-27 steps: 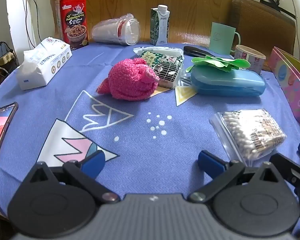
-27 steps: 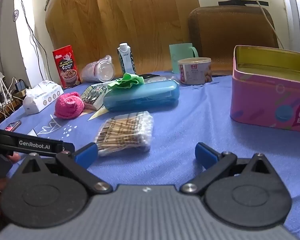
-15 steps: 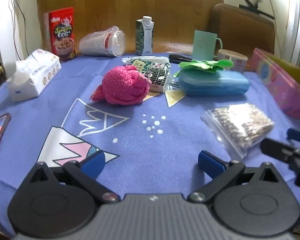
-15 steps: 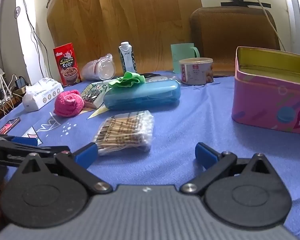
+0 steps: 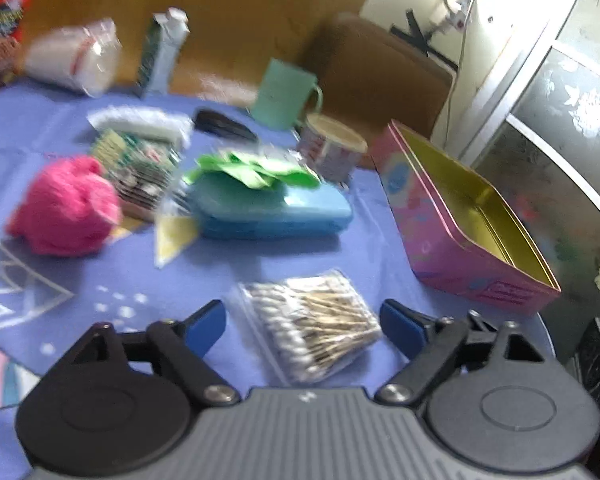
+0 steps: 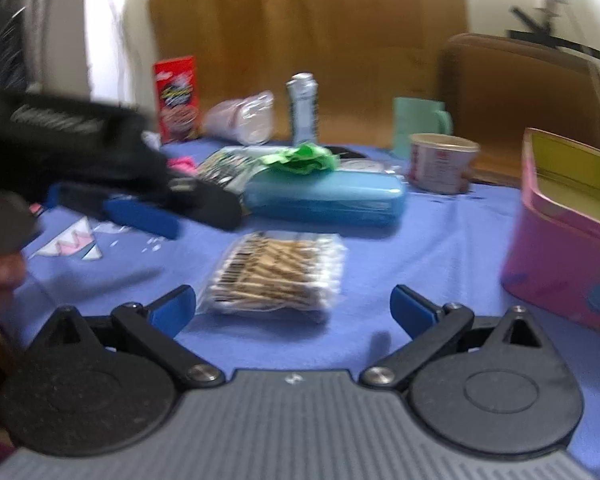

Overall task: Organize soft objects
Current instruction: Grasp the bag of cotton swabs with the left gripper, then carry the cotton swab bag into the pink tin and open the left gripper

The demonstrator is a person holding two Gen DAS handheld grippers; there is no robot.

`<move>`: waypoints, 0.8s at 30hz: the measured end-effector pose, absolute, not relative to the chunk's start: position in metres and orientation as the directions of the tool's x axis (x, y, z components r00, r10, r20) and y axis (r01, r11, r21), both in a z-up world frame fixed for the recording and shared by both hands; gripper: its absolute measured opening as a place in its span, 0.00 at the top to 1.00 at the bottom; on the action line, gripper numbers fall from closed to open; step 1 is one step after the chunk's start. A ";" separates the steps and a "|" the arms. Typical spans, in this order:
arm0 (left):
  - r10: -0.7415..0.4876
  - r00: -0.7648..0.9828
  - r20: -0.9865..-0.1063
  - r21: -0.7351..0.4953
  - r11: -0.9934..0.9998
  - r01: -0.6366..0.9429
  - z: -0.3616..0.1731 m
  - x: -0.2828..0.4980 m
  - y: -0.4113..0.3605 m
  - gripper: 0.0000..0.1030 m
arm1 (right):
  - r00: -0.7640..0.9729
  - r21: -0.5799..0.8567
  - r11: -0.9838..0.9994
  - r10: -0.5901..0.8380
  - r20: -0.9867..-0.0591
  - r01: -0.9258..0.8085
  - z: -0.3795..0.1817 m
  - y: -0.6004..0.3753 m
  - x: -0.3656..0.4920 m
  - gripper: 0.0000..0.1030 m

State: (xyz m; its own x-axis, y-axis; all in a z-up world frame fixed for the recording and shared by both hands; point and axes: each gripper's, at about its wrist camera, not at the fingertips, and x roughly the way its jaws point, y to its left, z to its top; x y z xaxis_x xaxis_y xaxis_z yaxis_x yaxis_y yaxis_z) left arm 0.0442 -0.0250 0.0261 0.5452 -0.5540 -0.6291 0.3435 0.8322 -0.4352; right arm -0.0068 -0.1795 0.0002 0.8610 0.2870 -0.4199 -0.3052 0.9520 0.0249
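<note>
Both views are motion-blurred. A fuzzy pink sock ball [image 5: 66, 210] lies on the blue cloth at the left, mostly hidden behind the left gripper in the right wrist view [image 6: 182, 164]. A green soft cloth [image 5: 256, 170] [image 6: 302, 158] lies on a blue case [image 5: 274, 210] [image 6: 324, 198]. A bag of cotton swabs [image 5: 314, 334] [image 6: 278, 274] lies just in front of both grippers. My left gripper [image 5: 302, 326] is open and empty over the swab bag; it shows in the right wrist view [image 6: 152, 216]. My right gripper [image 6: 294, 308] is open and empty.
An open pink tin [image 5: 466, 226] [image 6: 568, 224] stands at the right. A paper cup [image 5: 332, 150], a green mug [image 5: 288, 98], a carton [image 5: 160, 52], a snack pack [image 5: 140, 168] and a red box [image 6: 176, 96] stand further back.
My left gripper has swung right, over the swab bag and toward the pink tin, and now crosses the left of the right wrist view. My right gripper has shifted a little.
</note>
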 end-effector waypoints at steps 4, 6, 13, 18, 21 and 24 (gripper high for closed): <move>-0.600 0.484 -0.636 -0.495 0.799 0.340 0.008 0.053 -0.039 0.35 | 0.809 0.031 0.929 0.338 -0.481 -0.370 -0.004 -0.175 0.007 0.10; -0.571 0.506 -0.647 -0.459 0.821 0.340 0.011 0.049 -0.045 0.36 | 0.819 0.005 0.928 0.331 -0.468 -0.372 -0.004 -0.172 0.008 0.24; -0.613 0.536 -0.580 -0.437 0.790 0.430 0.054 0.051 -0.066 0.37 | 0.898 -0.029 0.949 0.287 -0.334 -0.314 0.014 -0.186 -0.007 0.29; -0.645 0.560 -0.520 -0.350 0.758 0.550 0.090 0.055 -0.120 0.37 | 0.956 -0.050 0.976 0.196 -0.220 -0.212 0.039 -0.219 -0.013 0.29; -0.678 0.552 -0.486 -0.323 0.726 0.607 0.103 0.060 -0.158 0.37 | 0.979 -0.056 0.990 0.121 -0.162 -0.132 0.051 -0.247 -0.018 0.29; -0.714 0.523 -0.465 -0.326 0.687 0.649 0.109 0.066 -0.196 0.37 | 0.991 -0.050 0.998 0.041 -0.130 -0.048 0.057 -0.277 -0.023 0.29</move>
